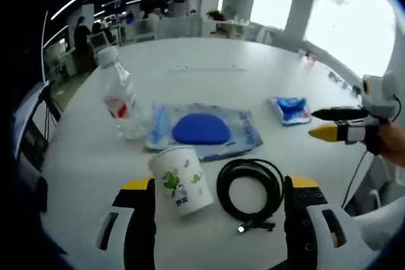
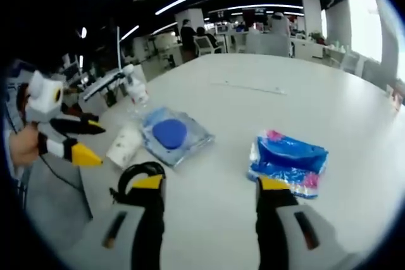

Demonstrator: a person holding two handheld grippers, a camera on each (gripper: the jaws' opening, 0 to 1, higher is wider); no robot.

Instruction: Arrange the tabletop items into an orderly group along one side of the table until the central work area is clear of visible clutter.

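Note:
On the white table (image 1: pixel 209 55), a white paper cup (image 1: pixel 182 180) with green print and a coiled black cable (image 1: pixel 250 189) lie just ahead of my left gripper (image 1: pixel 219 184). Its jaws stand wide open and hold nothing. Beyond them sit a blue pad in a clear bag (image 1: pixel 201 129), a clear water bottle (image 1: pixel 121 99) and a blue tissue pack (image 1: pixel 290 109). My right gripper (image 1: pixel 315 123) hovers at the right table edge, jaws apart. In the right gripper view my right gripper (image 2: pixel 210 184) is open, with the tissue pack (image 2: pixel 288 162) just ahead of its right jaw. The left gripper (image 2: pixel 95 143) is at the left.
A thin strip (image 1: pixel 205 67) runs across the table's far middle. A chair (image 1: pixel 28 137) stands at the left table edge. Desks, chairs and people (image 2: pixel 190 33) fill the office behind. A hand (image 2: pixel 25 147) holds the left gripper.

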